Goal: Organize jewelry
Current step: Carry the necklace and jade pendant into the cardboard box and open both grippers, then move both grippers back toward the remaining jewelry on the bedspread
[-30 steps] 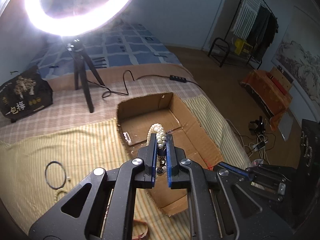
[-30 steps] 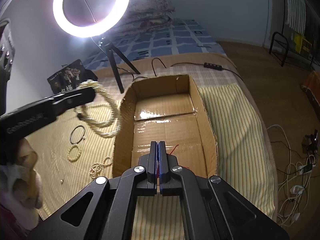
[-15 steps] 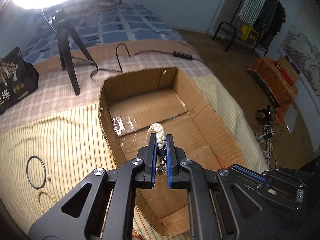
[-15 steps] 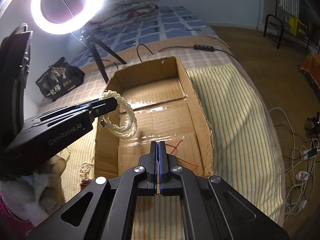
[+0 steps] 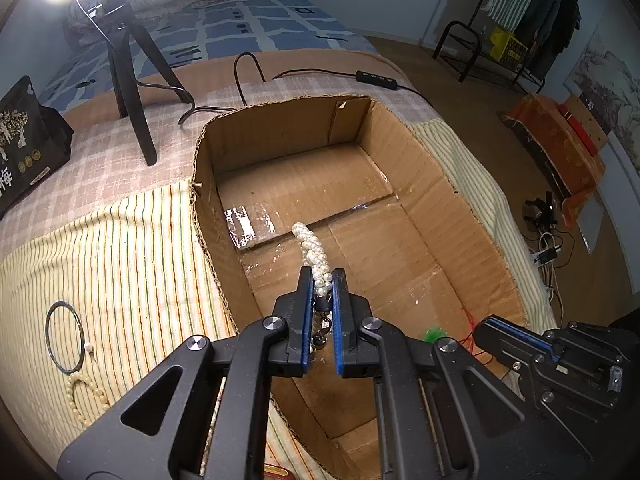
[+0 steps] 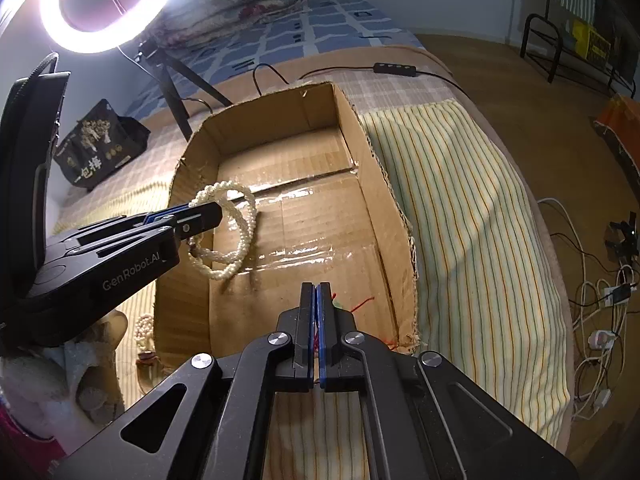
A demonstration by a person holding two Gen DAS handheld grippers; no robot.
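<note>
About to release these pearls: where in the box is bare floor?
The cardboard box floor is bare from the far wall to the tape seam, and mid-floor under the pearl necklace in the left tongs. The near right corner holds red thread by the right tongs.

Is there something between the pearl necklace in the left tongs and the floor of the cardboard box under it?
Nothing visible. The necklace hangs from the left tongs inside the box, past its left wall, above bare taped cardboard. The red thread lies nearer the right tongs, off to the side.
</note>
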